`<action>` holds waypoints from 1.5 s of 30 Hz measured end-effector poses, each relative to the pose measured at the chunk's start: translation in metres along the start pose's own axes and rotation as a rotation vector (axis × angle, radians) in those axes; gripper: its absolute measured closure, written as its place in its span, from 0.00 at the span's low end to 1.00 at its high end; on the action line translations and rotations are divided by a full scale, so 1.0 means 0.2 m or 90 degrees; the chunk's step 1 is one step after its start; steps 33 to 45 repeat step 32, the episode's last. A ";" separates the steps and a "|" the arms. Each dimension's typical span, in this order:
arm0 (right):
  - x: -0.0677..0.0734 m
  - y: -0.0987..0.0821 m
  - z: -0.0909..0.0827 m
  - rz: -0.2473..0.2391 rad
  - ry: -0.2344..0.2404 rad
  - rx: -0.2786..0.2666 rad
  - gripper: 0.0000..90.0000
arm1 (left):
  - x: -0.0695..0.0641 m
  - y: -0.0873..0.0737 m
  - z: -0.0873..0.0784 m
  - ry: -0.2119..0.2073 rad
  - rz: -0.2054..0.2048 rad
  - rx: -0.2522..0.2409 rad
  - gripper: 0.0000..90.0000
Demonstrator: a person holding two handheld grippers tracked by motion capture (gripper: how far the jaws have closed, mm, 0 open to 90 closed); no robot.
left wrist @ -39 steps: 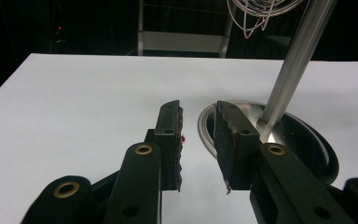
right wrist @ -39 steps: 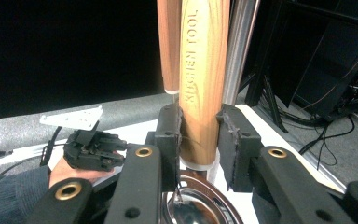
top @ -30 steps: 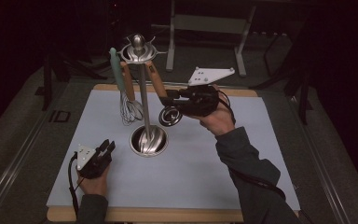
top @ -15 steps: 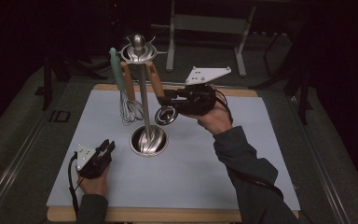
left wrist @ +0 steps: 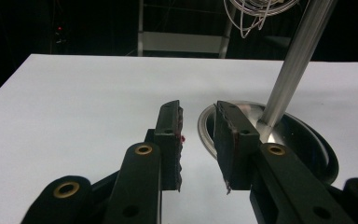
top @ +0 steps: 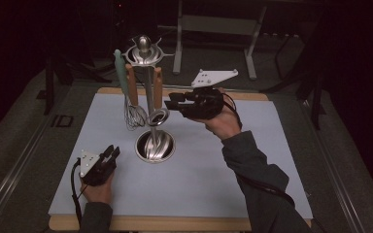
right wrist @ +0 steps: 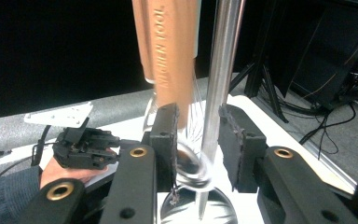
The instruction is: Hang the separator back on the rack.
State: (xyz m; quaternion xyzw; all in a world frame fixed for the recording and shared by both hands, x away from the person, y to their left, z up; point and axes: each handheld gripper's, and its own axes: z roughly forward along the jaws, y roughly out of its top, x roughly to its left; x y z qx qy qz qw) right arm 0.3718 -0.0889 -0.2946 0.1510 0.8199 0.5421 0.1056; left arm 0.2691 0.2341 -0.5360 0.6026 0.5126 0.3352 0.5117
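- A utensil rack (top: 144,53) stands in the upper centre of the high view: a steel pole (top: 150,104) rising from a round base (top: 154,145) on the white mat (top: 223,160).
- A whisk (top: 134,112) and a wooden-handled tool (top: 158,87) hang from the rack's top ring, so their heads dangle clear of the mat.
- The right gripper (top: 171,101) sits level just right of the pole, at the height of the tool's looped metal head (top: 157,117).
- Its jaws have just been opening. In the right gripper view the wooden handle (right wrist: 168,42) and the loop (right wrist: 192,170) lie between the pads (right wrist: 167,140) without being pressed; this looks like letting go once the tool hangs.
- The left gripper (top: 110,153) rests on the mat at lower left, jaws half apart and empty, aimed at the base; it seems parked clear of the work.
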 end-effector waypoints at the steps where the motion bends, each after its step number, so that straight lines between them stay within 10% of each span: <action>1: 0.00 0.00 0.00 0.000 -0.001 0.000 0.75 | 0.00 0.00 0.00 0.000 -0.001 -0.001 0.80; 20: -0.03 -0.03 -0.05 -0.013 -0.039 0.030 0.76 | 0.00 0.00 0.00 0.000 0.000 0.000 0.80; 28: -0.05 -0.09 -0.06 -0.036 -0.091 0.093 0.75 | 0.00 0.00 0.00 0.001 -0.001 0.000 0.80; 45: -0.06 -0.12 -0.06 -0.036 -0.097 0.111 0.75 | 0.00 0.00 0.00 0.005 0.000 0.003 0.80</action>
